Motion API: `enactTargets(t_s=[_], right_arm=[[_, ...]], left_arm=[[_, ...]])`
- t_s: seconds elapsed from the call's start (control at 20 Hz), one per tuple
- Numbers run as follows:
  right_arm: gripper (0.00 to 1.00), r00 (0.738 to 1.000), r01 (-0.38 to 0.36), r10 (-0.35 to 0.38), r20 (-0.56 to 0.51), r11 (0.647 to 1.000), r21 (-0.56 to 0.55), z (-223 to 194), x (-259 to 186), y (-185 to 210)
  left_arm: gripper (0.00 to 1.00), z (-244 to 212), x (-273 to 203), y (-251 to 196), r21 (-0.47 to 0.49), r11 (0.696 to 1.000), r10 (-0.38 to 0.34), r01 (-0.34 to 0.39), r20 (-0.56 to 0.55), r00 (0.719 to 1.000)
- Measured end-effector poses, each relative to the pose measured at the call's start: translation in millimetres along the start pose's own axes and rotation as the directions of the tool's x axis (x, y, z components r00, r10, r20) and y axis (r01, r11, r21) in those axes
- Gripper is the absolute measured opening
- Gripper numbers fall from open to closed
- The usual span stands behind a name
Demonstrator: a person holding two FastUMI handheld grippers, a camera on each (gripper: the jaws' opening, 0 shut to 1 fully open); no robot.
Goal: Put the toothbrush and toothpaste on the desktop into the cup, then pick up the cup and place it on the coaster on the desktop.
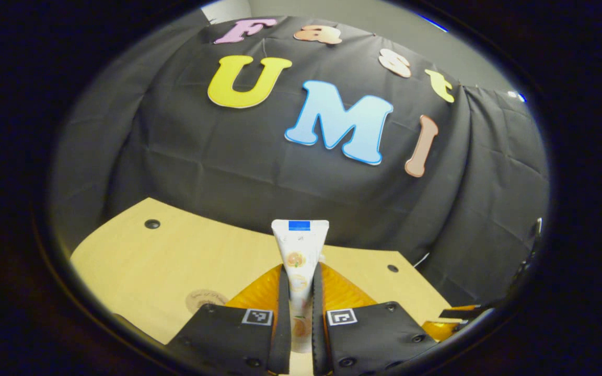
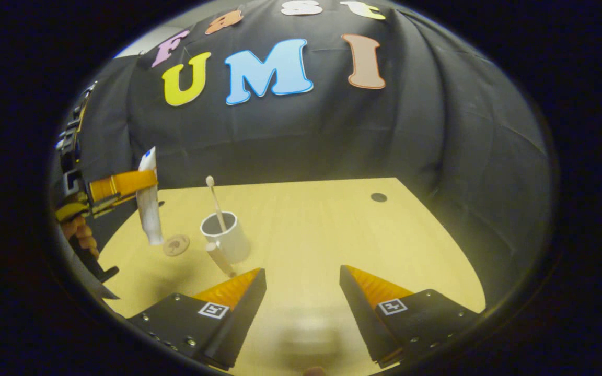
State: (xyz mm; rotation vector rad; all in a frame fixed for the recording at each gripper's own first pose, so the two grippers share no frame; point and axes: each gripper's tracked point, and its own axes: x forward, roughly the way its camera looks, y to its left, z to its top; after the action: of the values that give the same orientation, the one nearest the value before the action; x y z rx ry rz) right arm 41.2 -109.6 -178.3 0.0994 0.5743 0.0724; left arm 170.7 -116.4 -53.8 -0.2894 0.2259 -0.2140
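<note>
Left gripper (image 1: 301,292): clamping the toothpaste tube (image 1: 300,261) between both fingers, holding it upright above the desktop (image 1: 175,256).
Toothpaste tube from the right gripper view: hanging in the air, up and left of the cup (image 2: 226,236), above the coaster (image 2: 176,245).
Right gripper (image 2: 301,284): fingers standing wide apart, holding nothing, hovering near the cup.
Toothbrush (image 2: 215,203): standing tilted in the cup.
Cup: sitting on the desktop just beside the coaster.

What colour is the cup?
White. The small white round cup with the toothbrush in it shows best in the right gripper view.
</note>
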Motion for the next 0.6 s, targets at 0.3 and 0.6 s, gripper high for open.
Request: enactTargets(t_s=[0.3,0.6], right_arm=[[0.88,0.997,0.014,-0.008,-0.072,0.996,0.085,-29,-24,-13],[0.88,0.997,0.042,-0.036,-0.073,0.996,0.078,-23,-32,-30]], left_arm=[[0.24,17,33,-32,-0.011,0.997,-0.074,0.077,0.194,0.978],[0.23,-6,71,-29,0.0,0.998,-0.059,0.061,0.25,0.966]])
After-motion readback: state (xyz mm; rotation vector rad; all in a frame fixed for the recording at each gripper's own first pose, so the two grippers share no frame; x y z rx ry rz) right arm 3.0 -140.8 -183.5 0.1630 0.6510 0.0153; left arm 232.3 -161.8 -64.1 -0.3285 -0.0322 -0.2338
